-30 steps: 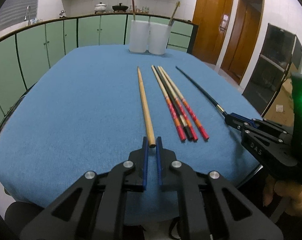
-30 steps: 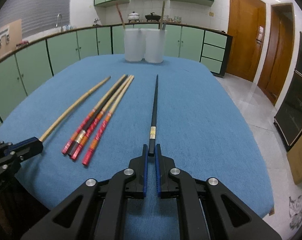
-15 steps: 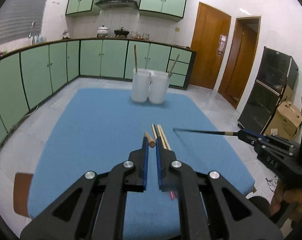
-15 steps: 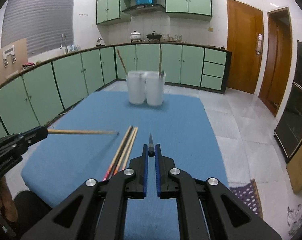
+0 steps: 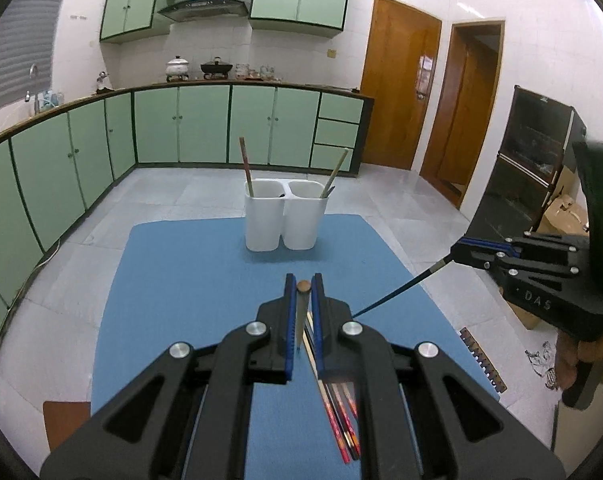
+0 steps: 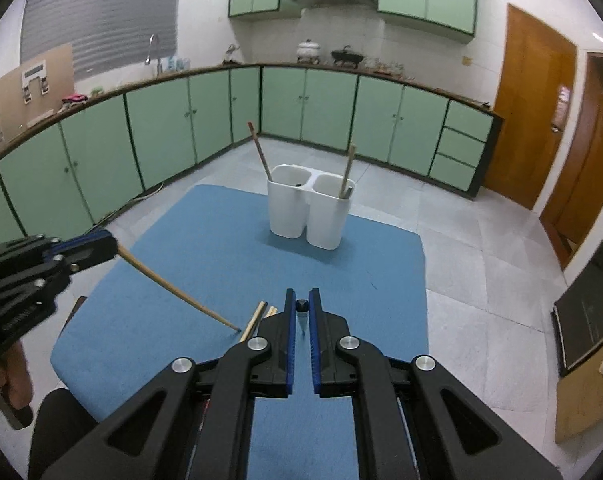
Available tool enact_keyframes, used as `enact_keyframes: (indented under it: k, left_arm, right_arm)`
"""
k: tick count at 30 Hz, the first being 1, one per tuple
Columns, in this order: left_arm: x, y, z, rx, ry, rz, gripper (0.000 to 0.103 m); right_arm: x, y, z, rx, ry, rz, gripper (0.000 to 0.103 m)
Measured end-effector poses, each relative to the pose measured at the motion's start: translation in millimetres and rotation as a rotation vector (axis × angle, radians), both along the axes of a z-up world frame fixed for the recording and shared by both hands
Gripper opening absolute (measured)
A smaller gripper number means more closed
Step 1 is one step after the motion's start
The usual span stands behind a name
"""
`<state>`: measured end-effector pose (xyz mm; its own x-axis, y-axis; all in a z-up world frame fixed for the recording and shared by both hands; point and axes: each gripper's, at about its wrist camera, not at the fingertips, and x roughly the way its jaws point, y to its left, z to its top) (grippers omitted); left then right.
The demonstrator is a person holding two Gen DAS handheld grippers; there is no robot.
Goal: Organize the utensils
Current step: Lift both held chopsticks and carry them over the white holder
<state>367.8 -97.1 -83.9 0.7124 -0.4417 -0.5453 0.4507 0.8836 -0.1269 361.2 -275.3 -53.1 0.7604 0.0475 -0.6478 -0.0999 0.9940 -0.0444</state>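
My left gripper (image 5: pixel 302 285) is shut on a plain wooden chopstick (image 5: pixel 302 312), held by its thick end high above the blue table (image 5: pixel 181 280), tip slanting down; it shows in the right wrist view (image 6: pixel 173 286). My right gripper (image 6: pixel 301 304) is shut on a black chopstick (image 6: pixel 301 314), also seen in the left wrist view (image 5: pixel 397 292), tip down. Several red-ended chopsticks (image 5: pixel 341 420) lie on the cloth below. A white two-compartment holder (image 5: pixel 284 218) stands at the table's far end, a stick leaning in each side.
Green kitchen cabinets (image 5: pixel 181 128) run along the back and left walls. Wooden doors (image 5: pixel 397 80) are at the right. A black cabinet (image 5: pixel 533 168) and cardboard boxes (image 5: pixel 561 212) stand on the tiled floor at the right.
Both grippers have lifted their chopsticks off the table and risen high above it. The chopsticks have swung from lying flat to pointing tip-down.
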Motion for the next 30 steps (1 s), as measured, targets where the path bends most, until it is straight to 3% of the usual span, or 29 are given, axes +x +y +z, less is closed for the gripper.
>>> enact_keyframes:
  k: [5, 13, 24, 30]
  left_arm:
    - [29.2, -3.1, 14.0, -0.005, 0.012, -0.011, 0.006]
    - [57.2, -21.4, 52.1, 0.046, -0.060, -0.034, 0.006]
    - [117.7, -41.6, 137.4, -0.005, -0.184, 0.024, 0.006]
    - [151.7, -60.0, 163.7, -0.026, -0.247, 0.053, 0.006]
  right_arm:
    - [30.8, -3.6, 23.7, 0.013, 0.056, 0.020, 0.006]
    - [60.7, -8.8, 60.6, 0.050, 0.086, 0.030, 0.006]
    - [119.3, -8.3, 143.1, 0.051, -0.022, 0.006, 0.006]
    - [163.5, -14.9, 170.4, 0.050, -0.081, -0.027, 0.006]
